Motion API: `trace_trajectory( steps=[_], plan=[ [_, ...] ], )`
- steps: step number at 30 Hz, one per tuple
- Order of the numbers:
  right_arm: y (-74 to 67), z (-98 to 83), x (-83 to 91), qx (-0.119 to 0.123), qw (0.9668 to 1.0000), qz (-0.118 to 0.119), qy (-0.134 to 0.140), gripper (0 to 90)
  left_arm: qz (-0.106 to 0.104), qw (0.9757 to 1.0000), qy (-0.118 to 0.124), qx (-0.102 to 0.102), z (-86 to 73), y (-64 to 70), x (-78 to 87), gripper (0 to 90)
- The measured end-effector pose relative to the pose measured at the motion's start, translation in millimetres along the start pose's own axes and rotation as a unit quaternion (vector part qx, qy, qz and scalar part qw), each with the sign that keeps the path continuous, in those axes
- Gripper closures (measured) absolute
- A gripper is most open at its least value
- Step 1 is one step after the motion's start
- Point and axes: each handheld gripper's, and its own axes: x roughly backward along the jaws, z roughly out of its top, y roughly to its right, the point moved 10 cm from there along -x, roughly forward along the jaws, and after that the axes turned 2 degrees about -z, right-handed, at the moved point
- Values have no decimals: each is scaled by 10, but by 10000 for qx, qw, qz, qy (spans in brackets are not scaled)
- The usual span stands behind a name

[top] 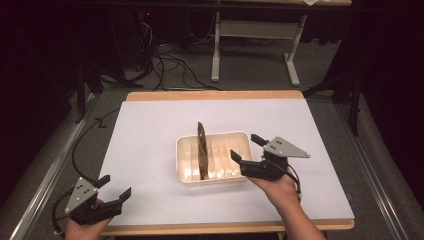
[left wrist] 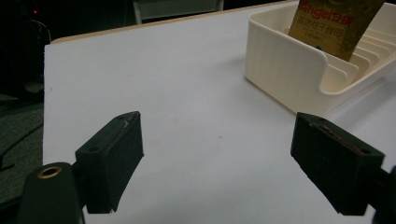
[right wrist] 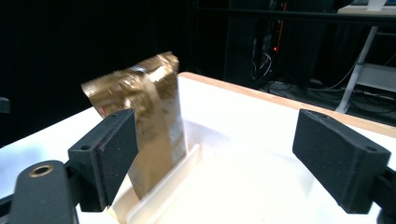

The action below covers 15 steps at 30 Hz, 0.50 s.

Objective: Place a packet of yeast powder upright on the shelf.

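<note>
Grippers apart, one in each of my hands. My left gripper point(top: 114, 186) sits at the near left corner of the white table point(top: 150, 150), its jaws spread wide with nothing between them; in the left gripper view point(left wrist: 217, 158) only bare white tabletop lies between the two black pads. My right gripper point(top: 246, 147) hangs at the right end of the cream slotted tray point(top: 186, 150), and its jaws are wide too, empty, the near jaw over the tray's right front corner and the far one just beyond its right rim. I can't tell whether either jaw touches the rim.

The tray stands near the middle of the table, its floor ribbed into narrow slots. A gold foil packet point(top: 202, 150) stands upright on edge in one of the slots toward the tray's left side, rising well above the rim. In the right gripper view point(right wrist: 215, 161) the packet point(right wrist: 154, 121) leans slightly, its crinkled top showing past my left-hand pad. From the left gripper view the packet point(left wrist: 336, 23) shows red lettering, and the tray point(left wrist: 280, 65) lies off to the upper right, well apart from my left jaws.
</note>
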Motion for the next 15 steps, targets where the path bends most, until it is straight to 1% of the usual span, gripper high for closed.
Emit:
trace_trajectory(
  steps=[1,4,5,6,7,10,11,13,14,15],
  plan=[
    [0,0,0,0,10000,0,0,159,-6,10000,-11,1,-3,4,-5,174],
    [169,-119,199,-25,10000,-79,-23,158,-5,10000,-22,1,-6,11,-20,175],
    [290,-200,329,-39,9998,-197,-31,158,-3,10000,-27,-5,-7,11,-24,175],
    [290,-200,329,-39,9998,-197,-31,158,-6,10000,-33,-5,-8,12,-27,175],
    [350,-243,390,-62,9996,-260,-39,157,-10,10000,-47,-10,-11,12,-28,175],
    [539,-384,574,-131,9984,-522,-160,150,-4,10000,-71,-7,-20,11,-36,175],
    [624,-435,652,-134,9976,-658,-174,147,-3,10000,-78,-6,-23,11,-38,175],
    [738,-504,761,-181,9961,-845,-165,133,-2,9999,-100,2,-36,16,-49,176],
    [800,-548,819,-228,9952,-940,-149,118,-16,9999,-138,-3,-52,31,-64,176],
    [871,-623,891,-338,9937,-1057,-120,96,-23,9998,-182,-32,-65,42,-75,176]
  ],
)
